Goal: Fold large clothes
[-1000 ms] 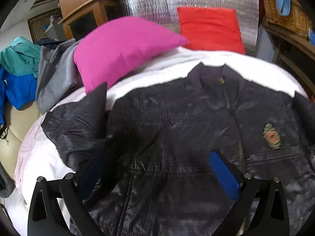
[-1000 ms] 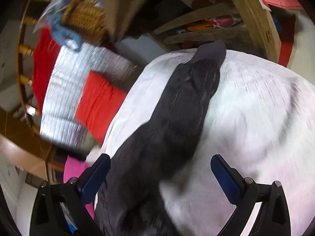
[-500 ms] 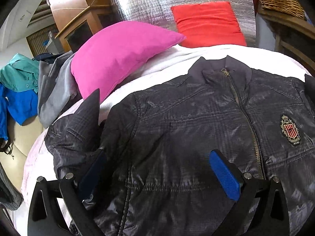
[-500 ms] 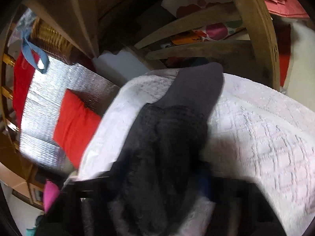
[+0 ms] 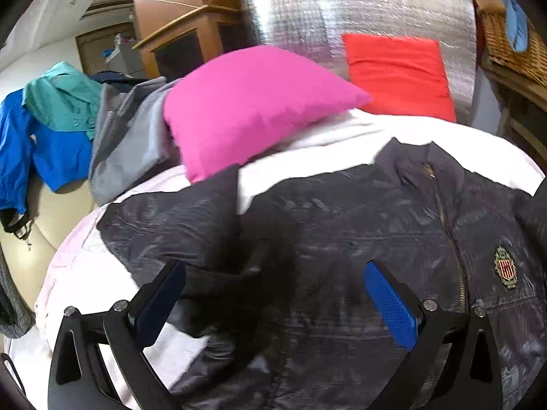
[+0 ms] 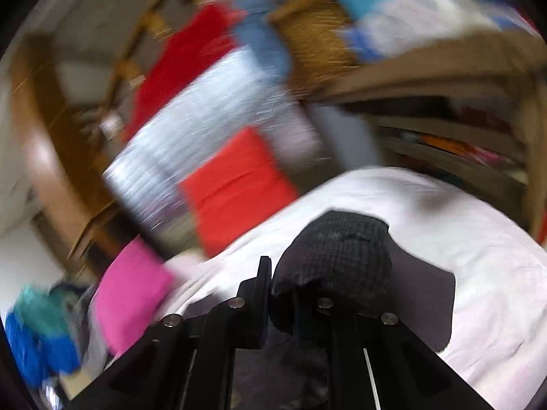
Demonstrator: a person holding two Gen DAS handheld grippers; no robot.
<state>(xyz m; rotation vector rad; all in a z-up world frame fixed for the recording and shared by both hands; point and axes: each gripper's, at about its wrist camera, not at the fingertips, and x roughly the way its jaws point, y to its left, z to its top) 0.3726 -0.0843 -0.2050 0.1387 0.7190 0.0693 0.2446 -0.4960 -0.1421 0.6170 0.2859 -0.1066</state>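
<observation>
Since the earlier frame, my right hand-held gripper (image 6: 294, 294) has gone from wide apart to clamped on the jacket's sleeve end (image 6: 335, 256), and the wrist has rolled and lifted so the room behind smears into blur. I judge the sleeve is pinched near its cuff so it can be swung across the body for a fold.

My left hand-held gripper (image 5: 273, 294) hovers with its jaws apart over the dark jacket (image 5: 359, 246), nothing between them. That jacket lies front-up and zipped on the white bed cover (image 5: 324, 136), filling the lower centre and right of the left view, its other sleeve (image 5: 171, 218) splayed toward the left.

A pink pillow (image 5: 253, 106) sits touching that sleeve at upper centre, crowding the collar side. Bare cover at the lower left leaves room to work.
</observation>
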